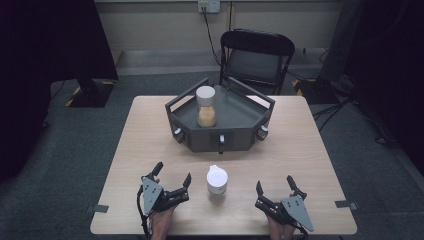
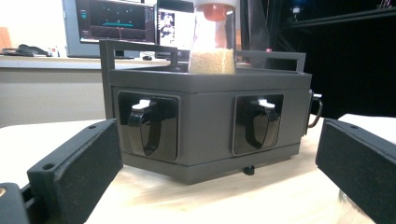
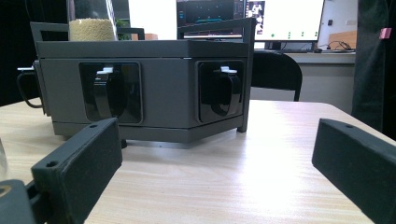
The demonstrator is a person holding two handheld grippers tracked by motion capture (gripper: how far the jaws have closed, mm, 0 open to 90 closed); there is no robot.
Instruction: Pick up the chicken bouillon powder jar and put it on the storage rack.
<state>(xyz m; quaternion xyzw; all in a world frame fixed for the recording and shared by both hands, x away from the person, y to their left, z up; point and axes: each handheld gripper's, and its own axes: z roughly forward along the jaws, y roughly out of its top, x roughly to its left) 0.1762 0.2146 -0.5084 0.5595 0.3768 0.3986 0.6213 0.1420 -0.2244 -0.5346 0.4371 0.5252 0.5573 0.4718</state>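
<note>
Both grippers, left [image 1: 172,181] and right [image 1: 275,186], rest spread wide, flanking what looks like a white-lidded jar [image 1: 217,180]

— What does the left gripper [image 1: 173,178] look like from the high view?

— Black throughout, with two jaws, a grey three-cornered plate on top dotted with small screws, and a black cable trailing from its rear, beside the plate.

— And the right gripper [image 1: 274,185]?

— The same build: a black body and a grey three-cornered plate with dark screw heads.

— Closer up?

— In the left gripper view the jaws are blocky black bars faced with a matte, slightly rough pad; a small round hole sits on the upper face of one. In the right gripper view the jaws match, each with a small hole on top.
</note>
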